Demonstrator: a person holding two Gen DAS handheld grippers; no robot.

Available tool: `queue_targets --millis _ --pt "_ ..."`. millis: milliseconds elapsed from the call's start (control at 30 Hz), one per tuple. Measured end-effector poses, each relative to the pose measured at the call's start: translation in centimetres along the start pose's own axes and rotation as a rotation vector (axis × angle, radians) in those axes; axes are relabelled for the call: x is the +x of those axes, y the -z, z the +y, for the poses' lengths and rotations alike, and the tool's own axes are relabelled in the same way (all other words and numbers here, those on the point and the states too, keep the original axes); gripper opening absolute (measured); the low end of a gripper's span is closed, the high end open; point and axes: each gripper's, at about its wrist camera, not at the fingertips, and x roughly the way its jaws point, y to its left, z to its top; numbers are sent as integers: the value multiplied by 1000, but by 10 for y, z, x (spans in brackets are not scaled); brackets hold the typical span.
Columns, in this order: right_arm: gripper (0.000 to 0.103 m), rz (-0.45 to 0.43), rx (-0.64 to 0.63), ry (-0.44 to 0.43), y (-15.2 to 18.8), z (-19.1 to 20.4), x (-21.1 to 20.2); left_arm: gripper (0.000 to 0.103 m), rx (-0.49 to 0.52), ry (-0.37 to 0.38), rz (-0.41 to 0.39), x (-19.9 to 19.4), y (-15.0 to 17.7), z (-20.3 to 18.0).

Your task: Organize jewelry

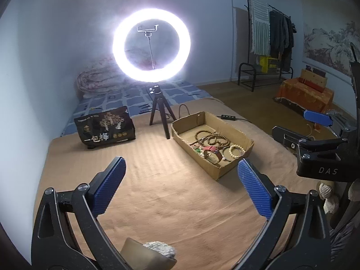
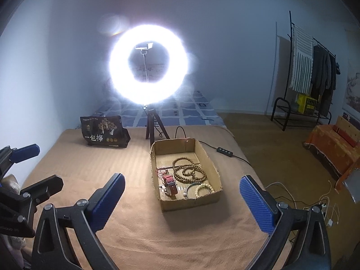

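An open cardboard box (image 1: 238, 132) (image 2: 211, 164) sits on the tan blanket. It holds a long brown bead string (image 2: 189, 171) (image 1: 210, 138), a red-strap watch (image 2: 169, 182) (image 1: 213, 151), a cream bead bracelet (image 2: 203, 190) (image 1: 237, 150) and a green bangle (image 2: 190, 189). My left gripper (image 1: 181, 186) is open and empty, above the blanket in front of and left of the box. My right gripper (image 2: 182, 199) is open and empty, just short of the box's near wall. Each gripper shows at the edge of the other's view.
A lit ring light (image 2: 147, 65) on a small tripod (image 2: 154, 128) stands behind the box, its cable and switch (image 2: 222, 151) to the right. A dark printed bag (image 2: 104, 132) stands at the back left. Floor with loose cables (image 2: 315, 202) lies right of the bed.
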Motion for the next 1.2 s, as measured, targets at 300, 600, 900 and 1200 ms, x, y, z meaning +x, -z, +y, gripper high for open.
queue_targets --millis 300,600,900,1200 --pt "103 4 -18 -5 2 5 0 103 19 -13 12 1 5 -1" --pt "103 6 -16 -1 2 3 1 103 10 -8 22 3 7 0" --pt "103 6 -15 -1 2 3 1 103 10 -3 22 4 7 0" --pt "103 8 -18 -1 2 4 2 103 2 -6 30 4 8 -1"
